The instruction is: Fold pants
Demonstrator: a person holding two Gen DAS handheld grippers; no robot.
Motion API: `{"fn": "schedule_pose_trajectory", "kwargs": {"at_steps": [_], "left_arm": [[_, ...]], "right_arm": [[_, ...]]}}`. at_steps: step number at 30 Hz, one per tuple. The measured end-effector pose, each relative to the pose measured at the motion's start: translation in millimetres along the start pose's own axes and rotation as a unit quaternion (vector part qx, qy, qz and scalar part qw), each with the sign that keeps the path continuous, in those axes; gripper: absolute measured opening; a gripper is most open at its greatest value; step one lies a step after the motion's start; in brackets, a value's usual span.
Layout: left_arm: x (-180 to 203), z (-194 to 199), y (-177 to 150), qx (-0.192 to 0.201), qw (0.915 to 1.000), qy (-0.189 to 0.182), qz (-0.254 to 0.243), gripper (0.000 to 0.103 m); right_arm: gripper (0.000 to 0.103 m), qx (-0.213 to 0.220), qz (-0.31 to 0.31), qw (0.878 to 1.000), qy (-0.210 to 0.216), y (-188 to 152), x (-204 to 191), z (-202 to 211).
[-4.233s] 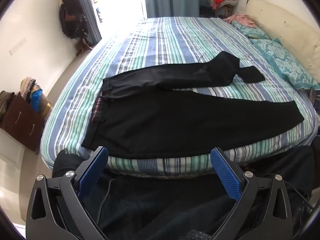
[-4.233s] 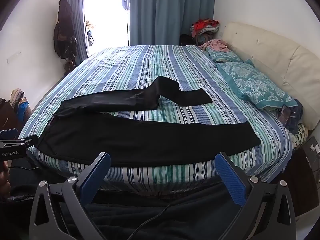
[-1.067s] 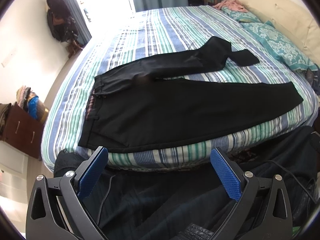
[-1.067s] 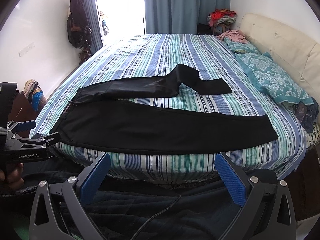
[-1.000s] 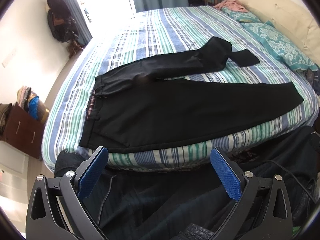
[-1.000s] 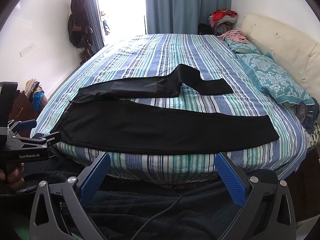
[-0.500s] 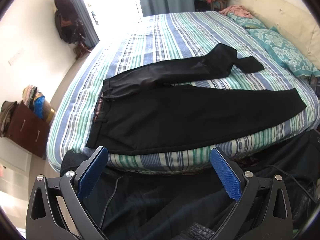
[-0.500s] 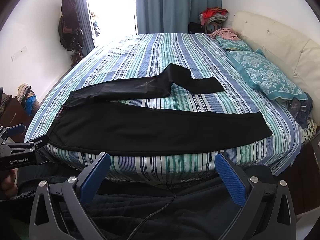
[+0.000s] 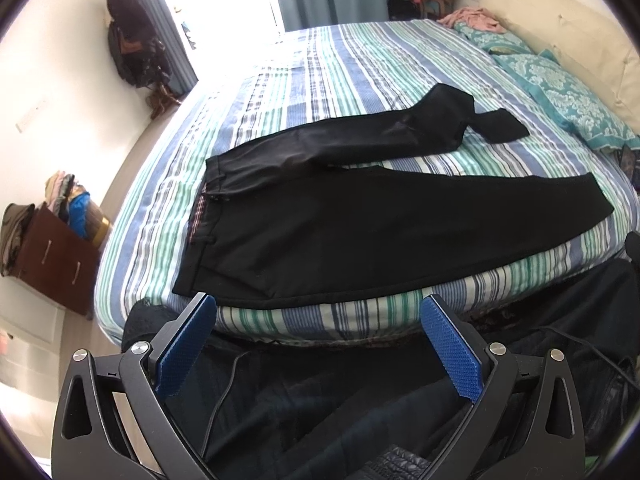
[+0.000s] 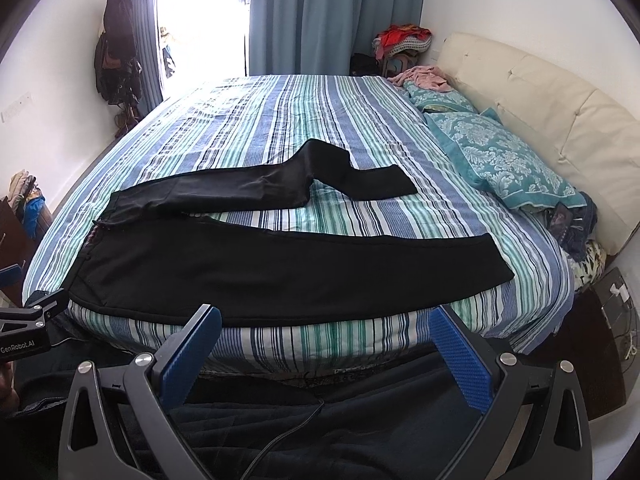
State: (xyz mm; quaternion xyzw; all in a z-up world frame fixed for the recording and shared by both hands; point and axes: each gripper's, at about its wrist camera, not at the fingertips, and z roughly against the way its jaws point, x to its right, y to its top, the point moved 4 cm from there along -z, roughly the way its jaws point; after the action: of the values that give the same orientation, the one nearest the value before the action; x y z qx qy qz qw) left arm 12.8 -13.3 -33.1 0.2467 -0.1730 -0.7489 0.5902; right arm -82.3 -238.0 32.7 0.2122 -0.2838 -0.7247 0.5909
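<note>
Black pants (image 9: pixel 360 232) lie spread on the striped bed (image 9: pixel 360 52), waistband at the left, near leg straight along the front edge, far leg bent with its end folded over. They also show in the right wrist view (image 10: pixel 280 268). My left gripper (image 9: pixel 318 308) is open and empty, held off the bed's front edge below the waist end. My right gripper (image 10: pixel 326 318) is open and empty, just in front of the near leg's middle. The left gripper's body shows at the left edge of the right wrist view (image 10: pixel 24 340).
Teal pillows (image 10: pixel 516 164) and a cream headboard (image 10: pixel 560 120) lie at the right. A dark blanket with a cable (image 10: pixel 288 428) lies below the bed edge. A brown drawer unit (image 9: pixel 56 256) with clothes stands at the left. A phone (image 10: pixel 562 220) lies by the pillows.
Both grippers have shifted slightly and tilted, so the bed and pants sit a little differently in view. The pants have not moved. Both grippers stay open.
</note>
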Motion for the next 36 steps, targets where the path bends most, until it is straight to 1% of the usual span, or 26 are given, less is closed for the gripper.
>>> {"fn": "schedule_pose_trajectory", "kwargs": {"at_steps": [11,21,26,31,34,36], "left_arm": [[1,2,0,-0.001,1.0000,0.002,-0.004,0.102],[1,-2,0,-0.006,0.9999,0.003,-0.008,0.102],[6,-2,1,0.001,0.9999,0.000,-0.017,0.102],[14,-2,4,0.011,0.9992,-0.014,-0.037,0.102],[18,1,11,0.029,0.9981,-0.023,-0.049,0.102],[20,2,20,0.047,0.9970,-0.027,-0.055,0.102]], "right_arm": [[0.103,-0.010,0.002,1.000,-0.011,-1,4,-2],[0.103,-0.021,0.000,1.000,0.000,-6,2,-8],[0.103,-0.022,0.005,1.000,0.014,-9,-3,-11],[0.103,-0.016,0.023,0.998,0.048,-10,-16,-12],[0.103,-0.005,0.036,0.997,0.072,-9,-24,-11],[0.103,0.013,0.047,0.995,0.092,-6,-29,-9]]}}
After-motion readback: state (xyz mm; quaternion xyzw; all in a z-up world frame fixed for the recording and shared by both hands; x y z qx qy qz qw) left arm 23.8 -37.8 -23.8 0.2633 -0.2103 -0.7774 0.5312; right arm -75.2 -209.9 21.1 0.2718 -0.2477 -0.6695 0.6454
